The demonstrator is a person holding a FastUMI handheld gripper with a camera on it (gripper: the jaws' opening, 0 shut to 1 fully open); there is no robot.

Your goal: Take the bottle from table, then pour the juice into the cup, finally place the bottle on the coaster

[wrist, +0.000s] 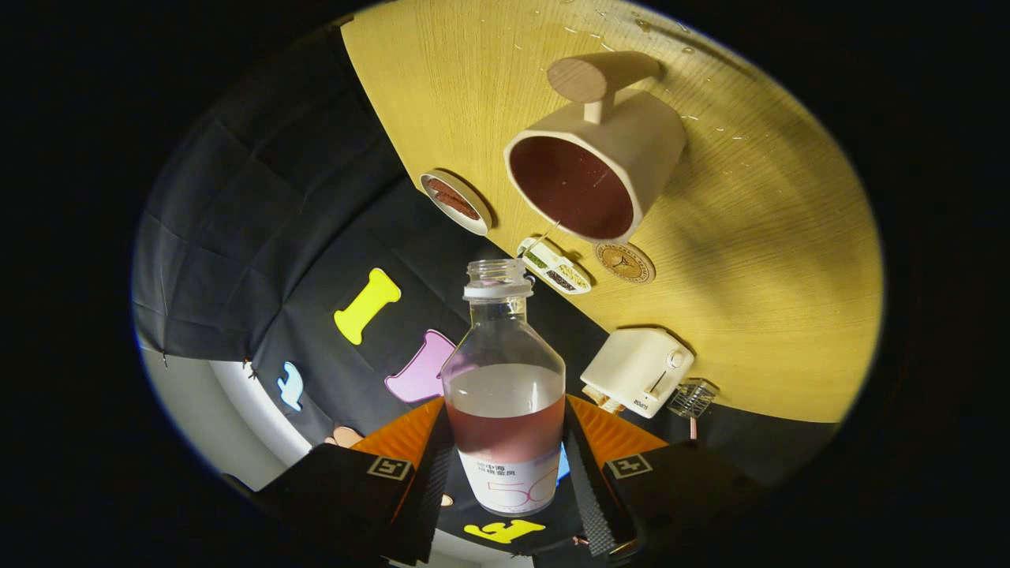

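both fingers (430, 481) clamp my bottle (505, 394) low on its label; it's glassy-smooth, open, partly full, probably sloshy, tilted toward the cup (600, 158) beyond.

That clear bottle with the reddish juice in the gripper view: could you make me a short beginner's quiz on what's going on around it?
1. True or false: the clear plastic bottle of reddish juice has its cap on.
2. What holds the bottle? A) a bare hand B) the two-finger gripper, one finger on each side C) nothing
3. Fill in: the round cork coaster lies on the wooden table just beside the cream ______ with the wooden handle.

Key:
1. False. Its neck is open.
2. B. The fingers press both sides of the bottle.
3. Cup. Reddish juice already shows inside it.
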